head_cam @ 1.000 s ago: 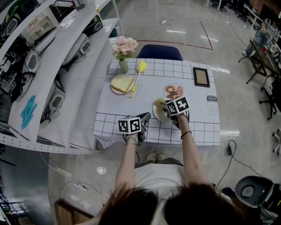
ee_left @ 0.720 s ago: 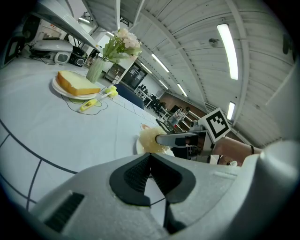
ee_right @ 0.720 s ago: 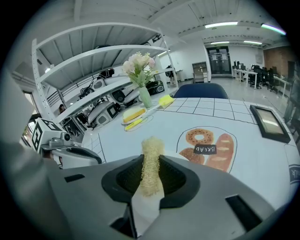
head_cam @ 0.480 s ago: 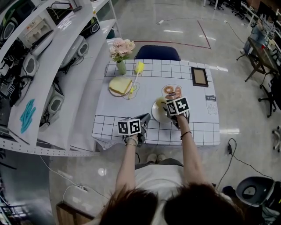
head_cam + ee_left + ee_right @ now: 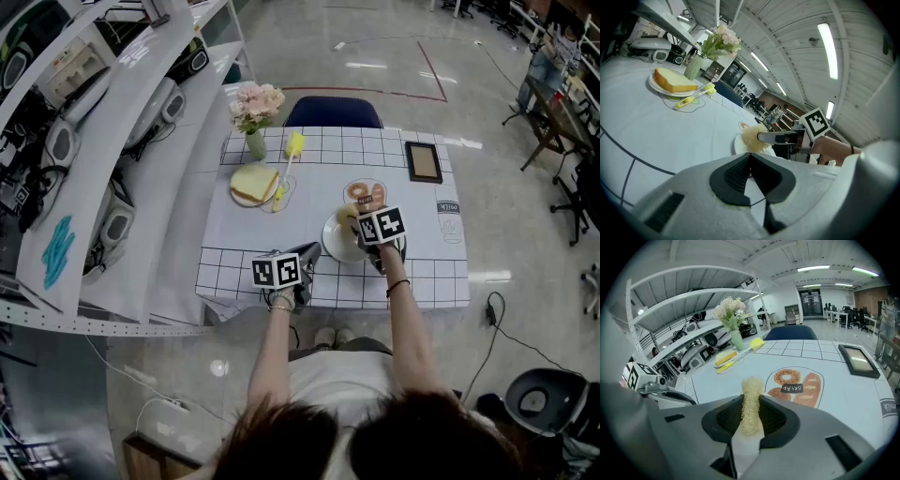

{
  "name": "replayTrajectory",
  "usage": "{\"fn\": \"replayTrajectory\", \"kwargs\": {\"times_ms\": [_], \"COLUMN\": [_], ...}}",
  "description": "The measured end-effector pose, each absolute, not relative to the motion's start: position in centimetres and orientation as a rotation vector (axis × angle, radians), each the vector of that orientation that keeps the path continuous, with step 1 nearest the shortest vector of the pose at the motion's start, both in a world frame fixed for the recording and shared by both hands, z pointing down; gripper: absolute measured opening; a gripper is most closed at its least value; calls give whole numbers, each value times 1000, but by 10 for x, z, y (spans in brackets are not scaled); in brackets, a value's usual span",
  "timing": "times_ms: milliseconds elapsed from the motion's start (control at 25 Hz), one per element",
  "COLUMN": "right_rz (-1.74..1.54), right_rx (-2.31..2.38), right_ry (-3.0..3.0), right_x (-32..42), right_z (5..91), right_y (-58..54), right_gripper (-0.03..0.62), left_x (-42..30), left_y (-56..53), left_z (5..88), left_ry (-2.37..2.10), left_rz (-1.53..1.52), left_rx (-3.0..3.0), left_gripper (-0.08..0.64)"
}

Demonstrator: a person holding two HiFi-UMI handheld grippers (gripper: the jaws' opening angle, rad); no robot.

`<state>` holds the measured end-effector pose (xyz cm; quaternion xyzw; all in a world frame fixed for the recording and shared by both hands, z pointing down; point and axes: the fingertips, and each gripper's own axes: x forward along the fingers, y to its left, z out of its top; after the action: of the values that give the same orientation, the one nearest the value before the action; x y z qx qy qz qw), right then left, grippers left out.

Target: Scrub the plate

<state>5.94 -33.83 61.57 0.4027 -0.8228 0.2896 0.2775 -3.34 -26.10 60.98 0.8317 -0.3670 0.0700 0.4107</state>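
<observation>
Right gripper view: right tongs (image 5: 749, 417) pinch a loofah scrubber (image 5: 751, 397) over the white plate (image 5: 335, 247); left tongs (image 5: 749, 168) pressed together, empty.

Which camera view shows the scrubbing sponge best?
The right gripper view: the sponge stands clamped between the right gripper's jaws. The left gripper view shows it from the side, at the plate; the head view shows only a small yellow bit.

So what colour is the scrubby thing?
The scrubber is pale straw yellow, clearest in the right gripper view.
</observation>
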Motion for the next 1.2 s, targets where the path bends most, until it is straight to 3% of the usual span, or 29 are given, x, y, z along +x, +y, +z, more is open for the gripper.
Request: {"fn": "replayTrajectory", "kwargs": {"times_ms": [1200], "right_rz": [800], "right_rx": [1163], "right_ry": [-2165], "right_x": [90], "right_z": [611], "right_y": [-328], "right_gripper": [74], "left_x": [-17], "left_y": [-258], "left_z": [610], "left_ry": [-861], "left_rz": [196], "left_rx": [2117], "left_gripper": [11]}}
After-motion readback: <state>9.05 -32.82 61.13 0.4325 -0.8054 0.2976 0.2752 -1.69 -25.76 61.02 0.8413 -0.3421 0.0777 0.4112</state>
